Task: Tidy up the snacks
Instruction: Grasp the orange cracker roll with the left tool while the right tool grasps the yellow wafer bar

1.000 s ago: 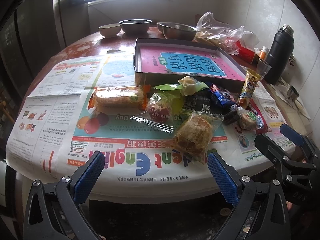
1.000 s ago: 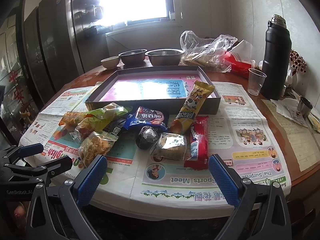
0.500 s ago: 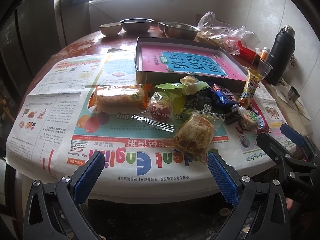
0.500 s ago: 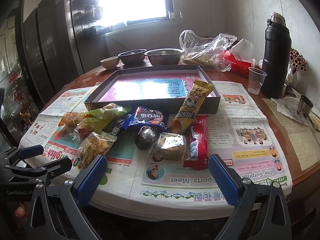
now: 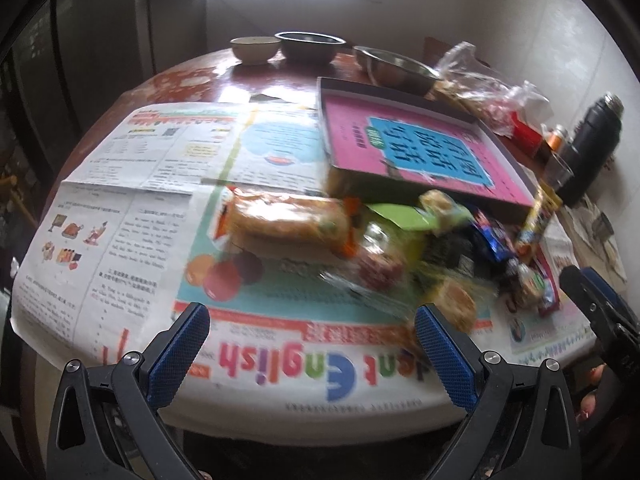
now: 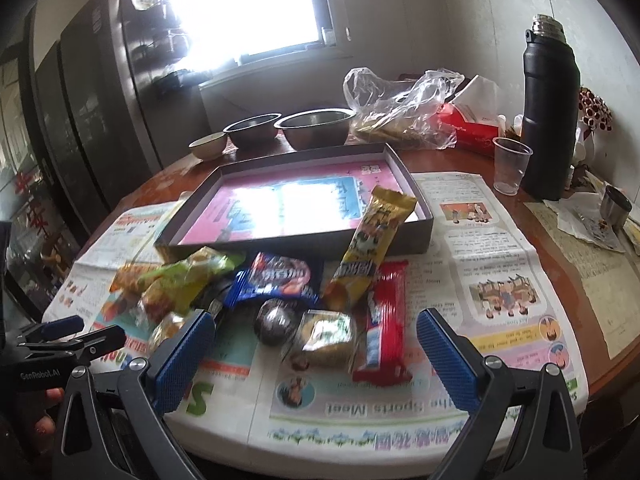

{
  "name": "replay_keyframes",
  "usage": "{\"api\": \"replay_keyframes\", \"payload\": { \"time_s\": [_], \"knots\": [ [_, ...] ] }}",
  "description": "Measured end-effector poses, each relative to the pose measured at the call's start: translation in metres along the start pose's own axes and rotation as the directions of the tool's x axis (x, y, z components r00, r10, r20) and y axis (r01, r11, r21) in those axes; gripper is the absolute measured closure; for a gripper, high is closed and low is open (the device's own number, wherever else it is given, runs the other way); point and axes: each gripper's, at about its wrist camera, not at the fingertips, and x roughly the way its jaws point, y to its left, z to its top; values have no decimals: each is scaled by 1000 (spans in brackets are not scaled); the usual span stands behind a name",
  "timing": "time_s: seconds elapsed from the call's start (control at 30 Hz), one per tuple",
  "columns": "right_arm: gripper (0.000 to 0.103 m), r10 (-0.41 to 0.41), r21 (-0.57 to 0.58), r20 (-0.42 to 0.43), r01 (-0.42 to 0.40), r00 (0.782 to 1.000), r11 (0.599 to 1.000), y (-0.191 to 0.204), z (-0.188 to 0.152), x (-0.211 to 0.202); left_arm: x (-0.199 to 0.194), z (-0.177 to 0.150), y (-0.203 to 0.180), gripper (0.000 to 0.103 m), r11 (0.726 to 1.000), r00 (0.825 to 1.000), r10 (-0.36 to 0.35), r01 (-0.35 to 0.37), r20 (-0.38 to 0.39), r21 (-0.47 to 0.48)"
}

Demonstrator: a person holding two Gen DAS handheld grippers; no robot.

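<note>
A pile of wrapped snacks lies on newspaper in front of a shallow box [image 6: 296,204] with a pink lining, also in the left wrist view [image 5: 404,148]. The pile holds an orange cake pack [image 5: 288,220], a green pack [image 6: 188,276], a blue pack [image 6: 276,280], a yellow bar [image 6: 372,248] leaning on the box, a red bar [image 6: 384,320], a silver ball [image 6: 276,322] and a round cake [image 6: 326,338]. My left gripper [image 5: 312,352] is open and empty at the near table edge. My right gripper [image 6: 316,358] is open and empty, just before the silver ball.
Three bowls [image 6: 312,128] stand behind the box. A plastic bag [image 6: 400,108], a red tissue pack [image 6: 468,128], a clear cup [image 6: 510,164], a black flask [image 6: 550,120] and a small metal cup [image 6: 616,208] stand at the right. Newspaper [image 5: 132,200] covers the near table.
Both grippers have moved forward toward the snacks. The left view has swung left and is blurred. Nothing has been taken hold of.
</note>
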Motion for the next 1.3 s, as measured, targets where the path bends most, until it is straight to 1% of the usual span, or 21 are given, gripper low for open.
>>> {"api": "replay_keyframes", "payload": {
  "time_s": [0.23, 0.33, 0.43, 0.67, 0.8, 1.0, 1.17, 1.23, 1.3],
  "knots": [
    [1, -26, 29, -14, 26, 1000, 999, -13, 15, 17, 17, 29, 20, 1, 998, 1000, 26, -27, -15, -49],
    [1, -34, 41, -20, 35, 999, 999, -17, 21, 24, 27, 39, 25, 1, 998, 999, 10, -12, -39, -63],
    [1, -41, 47, -24, 43, 999, 998, -20, 26, 30, 35, 46, 26, 1, 998, 998, 10, -14, -54, -64],
    [1, -49, 62, -47, 52, 998, 997, -26, 35, 45, 53, 54, 22, 1, 999, 996, -6, 2, -93, -46],
    [1, -51, 63, -61, 54, 997, 997, -26, 37, 53, 65, 57, 19, 1, 1000, 993, 10, -12, -117, -21],
    [1, -59, 51, -75, 63, 995, 997, -27, 40, 64, 74, 59, 19, 1, 1000, 991, 5, -8, -135, -19],
    [1, -81, 82, -93, 89, 992, 993, -34, 43, 73, 79, 61, 16, 1, 1000, 990, 2, -2, -139, -5],
    [8, -74, 100, -104, 85, 992, 991, -38, 44, 77, 79, 61, 15, 1, 1000, 990, -2, 2, -140, -2],
    [26, -68, 104, -117, 80, 991, 991, -39, 45, 82, 80, 62, 15, 1, 1000, 990, -5, 4, -139, -3]
  ]
}}
